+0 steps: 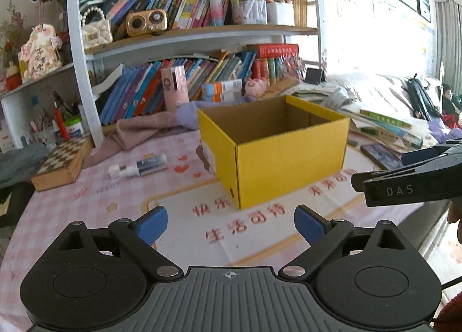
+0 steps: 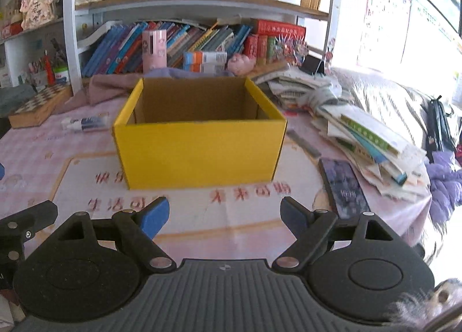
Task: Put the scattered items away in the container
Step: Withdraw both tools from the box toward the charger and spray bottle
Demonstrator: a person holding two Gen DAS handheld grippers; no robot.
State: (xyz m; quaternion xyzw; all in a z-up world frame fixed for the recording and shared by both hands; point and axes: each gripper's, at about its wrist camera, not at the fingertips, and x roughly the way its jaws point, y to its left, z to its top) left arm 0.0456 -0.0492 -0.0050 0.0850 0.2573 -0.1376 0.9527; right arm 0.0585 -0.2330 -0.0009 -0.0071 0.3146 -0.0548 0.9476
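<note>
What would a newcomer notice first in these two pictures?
The open yellow box stands in the middle of the pink tablecloth, and what shows of its inside looks empty. Left of it lies a blue-and-white tube; right of it sits a messy stack of books. Both grippers, left and right, are open and hold nothing.

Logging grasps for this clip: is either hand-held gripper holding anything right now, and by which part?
Nothing is held. The left hand-held gripper and right hand-held gripper are both open, short of the yellow box.
</note>
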